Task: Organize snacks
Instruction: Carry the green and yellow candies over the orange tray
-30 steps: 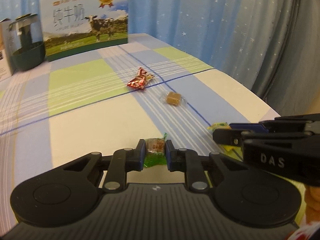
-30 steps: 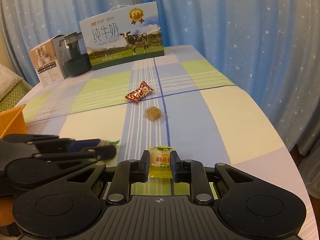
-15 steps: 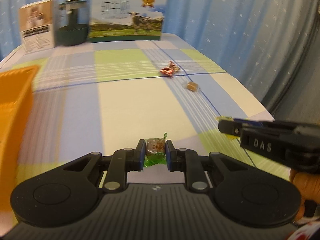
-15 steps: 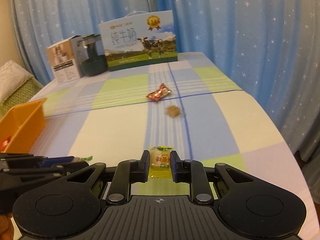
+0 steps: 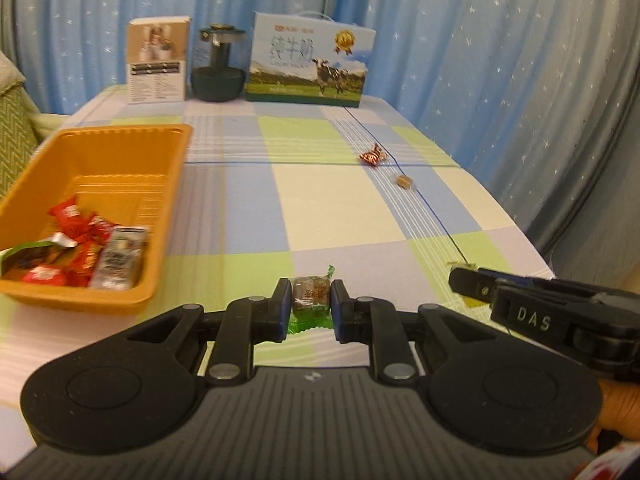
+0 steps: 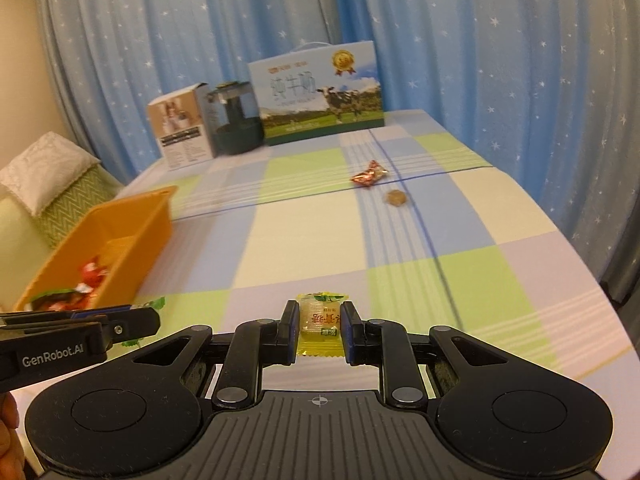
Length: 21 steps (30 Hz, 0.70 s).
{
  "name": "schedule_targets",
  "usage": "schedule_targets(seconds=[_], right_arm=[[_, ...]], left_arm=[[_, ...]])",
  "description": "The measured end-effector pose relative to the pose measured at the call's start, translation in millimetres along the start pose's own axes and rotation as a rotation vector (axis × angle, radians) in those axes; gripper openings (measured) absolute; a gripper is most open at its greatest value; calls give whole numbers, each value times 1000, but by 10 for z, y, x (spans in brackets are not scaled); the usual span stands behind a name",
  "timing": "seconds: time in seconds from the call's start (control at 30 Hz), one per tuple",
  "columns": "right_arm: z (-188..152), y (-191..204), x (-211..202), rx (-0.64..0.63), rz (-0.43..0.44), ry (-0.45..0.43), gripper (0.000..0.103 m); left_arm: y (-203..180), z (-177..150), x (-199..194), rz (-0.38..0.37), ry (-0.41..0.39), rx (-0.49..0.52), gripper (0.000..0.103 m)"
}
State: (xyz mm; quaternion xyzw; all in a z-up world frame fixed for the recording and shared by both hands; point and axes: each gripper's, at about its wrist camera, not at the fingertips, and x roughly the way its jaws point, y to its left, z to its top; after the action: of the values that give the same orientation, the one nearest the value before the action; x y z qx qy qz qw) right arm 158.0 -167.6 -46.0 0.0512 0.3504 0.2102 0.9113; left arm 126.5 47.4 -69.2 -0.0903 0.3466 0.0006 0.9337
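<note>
My left gripper [image 5: 311,304] is shut on a brown candy in a green wrapper [image 5: 311,295], held above the checked tablecloth just right of an orange tray [image 5: 168,184]. The tray holds several red and silver wrapped snacks [image 5: 80,240]. My right gripper [image 6: 319,326] is shut on a yellow wrapped candy [image 6: 320,318]. Each gripper shows in the other's view: the right gripper [image 5: 460,280] at lower right, the left gripper [image 6: 152,322] at lower left. Farther up the table lie a red wrapped candy [image 5: 372,155] [image 6: 369,174] and a small brown candy [image 5: 404,181] [image 6: 396,197].
At the table's far end stand a milk carton box [image 5: 310,65], a dark green appliance [image 5: 218,68] and a white box [image 5: 157,60]. A blue starred curtain hangs behind and to the right. A green cushioned seat [image 6: 52,184] sits left of the table.
Both grippers have swung left and risen, each keeping its candy. The orange tray has come into view at the left; the loose candies have slid right and farther off.
</note>
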Motion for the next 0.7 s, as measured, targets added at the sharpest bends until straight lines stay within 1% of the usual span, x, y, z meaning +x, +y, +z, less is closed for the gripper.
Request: schedule_targets(seconds=[0.33, 0.47, 0.7], right_arm=[[-5, 636, -280, -76, 74, -24, 22], [0, 839, -320, -105, 103, -30, 22], [-12, 1072, -331, -143, 140, -25, 22]], left_arm=[[312, -59, -654, 56, -62, -43, 18], [439, -77, -810, 82, -79, -58, 18], [606, -99, -965, 109, -96, -84, 18]])
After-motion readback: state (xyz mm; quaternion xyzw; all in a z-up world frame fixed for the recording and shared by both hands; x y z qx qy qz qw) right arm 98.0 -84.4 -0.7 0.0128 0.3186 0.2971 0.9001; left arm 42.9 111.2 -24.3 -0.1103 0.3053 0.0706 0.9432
